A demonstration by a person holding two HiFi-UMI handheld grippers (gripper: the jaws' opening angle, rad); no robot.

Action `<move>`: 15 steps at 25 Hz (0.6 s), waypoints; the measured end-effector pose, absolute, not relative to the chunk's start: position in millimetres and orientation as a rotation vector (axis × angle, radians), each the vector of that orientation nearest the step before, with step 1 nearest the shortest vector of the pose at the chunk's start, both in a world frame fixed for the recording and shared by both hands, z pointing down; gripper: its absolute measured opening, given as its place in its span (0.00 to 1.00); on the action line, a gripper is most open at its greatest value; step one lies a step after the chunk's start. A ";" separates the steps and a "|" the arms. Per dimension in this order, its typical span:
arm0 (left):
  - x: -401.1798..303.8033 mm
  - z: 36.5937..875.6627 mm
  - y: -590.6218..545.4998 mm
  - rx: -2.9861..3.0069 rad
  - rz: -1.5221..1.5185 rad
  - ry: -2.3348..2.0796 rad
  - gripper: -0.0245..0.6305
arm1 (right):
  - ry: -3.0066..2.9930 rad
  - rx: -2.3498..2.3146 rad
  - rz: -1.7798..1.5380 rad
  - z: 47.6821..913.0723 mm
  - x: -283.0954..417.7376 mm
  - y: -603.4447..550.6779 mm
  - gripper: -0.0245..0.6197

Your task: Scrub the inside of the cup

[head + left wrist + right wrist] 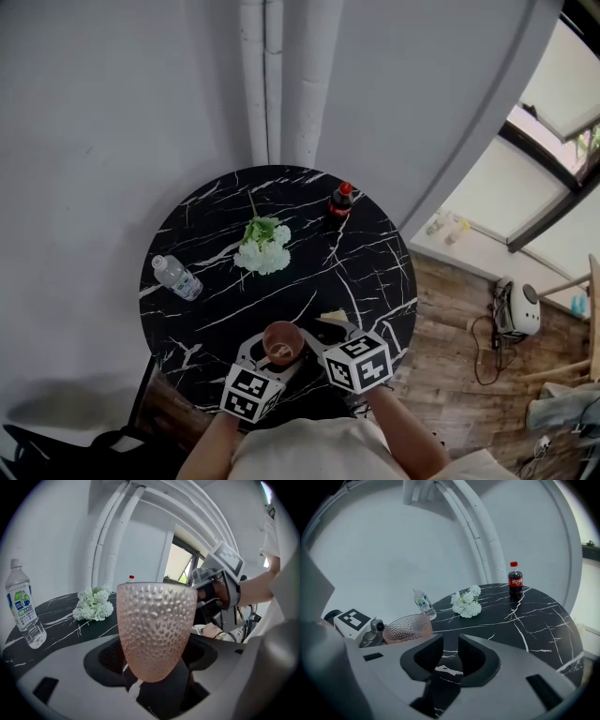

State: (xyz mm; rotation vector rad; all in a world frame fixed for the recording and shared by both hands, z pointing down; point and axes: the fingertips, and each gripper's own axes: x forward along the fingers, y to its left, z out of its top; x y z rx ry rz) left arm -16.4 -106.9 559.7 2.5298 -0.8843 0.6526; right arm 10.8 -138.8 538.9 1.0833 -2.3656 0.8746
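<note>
Risks first.

- Table (375, 253): the work is happening right at its near edge. Anything that slips there probably goes to the floor rather than staying on the top.
- Left hand-held gripper (272, 359): it's clamped on the cup (156, 630), low down on the narrow end. The cup is upright with its mouth up, just over the near edge. The cup tapers and the wall is dimpled, so I'd expect a sideways push inside the rim to lever it out of the pads.
- Right hand-held gripper (450, 654): the jaws are a narrow gap apart with nothing between them, only table top showing through. With no scrubber held, bare jaws going into the cup would knock it and clean nothing.
- The two marker cubes are nearly touching, so they could clash when the right one swings over the rim.
- A small tan thing lies just beyond the right gripper. I can't tell what it is.

Room to move:

- The middle and right side of the table are bare, so that's the best place to work or set the cup down.
- The flowers (263, 246) sit past centre.
- The cola bottle (340, 202) stands near the far edge.
- The water bottle (176, 277) lies near the left edge.
- All three are well apart from the cup.
</note>
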 end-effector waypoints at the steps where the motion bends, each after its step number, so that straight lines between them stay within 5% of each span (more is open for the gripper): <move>1: -16.5 562.3 -107.2 2.530 0.669 -0.884 0.57 | -2.364 1.078 0.870 539.7 9.9 -138.0 0.21; 15: -18.8 592.3 -109.5 2.518 0.864 -0.857 0.57 | -2.321 1.051 0.864 554.3 4.2 -131.2 0.18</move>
